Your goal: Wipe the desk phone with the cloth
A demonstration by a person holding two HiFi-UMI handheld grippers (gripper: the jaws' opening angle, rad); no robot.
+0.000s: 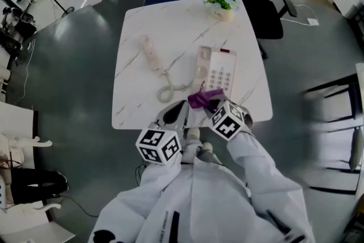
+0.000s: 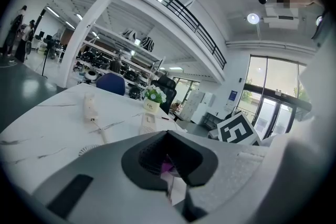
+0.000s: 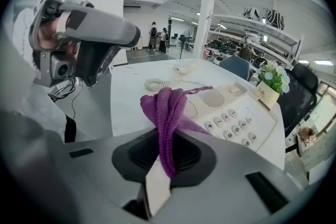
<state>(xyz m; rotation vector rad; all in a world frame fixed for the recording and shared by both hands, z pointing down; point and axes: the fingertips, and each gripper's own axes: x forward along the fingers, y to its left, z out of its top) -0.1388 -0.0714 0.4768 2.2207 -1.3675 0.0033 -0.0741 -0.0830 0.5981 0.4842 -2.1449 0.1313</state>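
Amid grey floor [image 1: 74, 60], marble table [image 1: 170, 25], phone [image 1: 219, 73].

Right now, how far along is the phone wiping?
Done: handset lies off the phone base, and the right tool is shut on the purple cloth. In hand: cloth held at the base's near edge. Left: the wiping itself; contact can't be judged.

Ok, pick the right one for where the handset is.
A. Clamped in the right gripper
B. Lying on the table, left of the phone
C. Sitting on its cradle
B. The handset lies flat on the table, off to the left of the phone and joined to it by the coiled cord. The right gripper holds the cloth instead.
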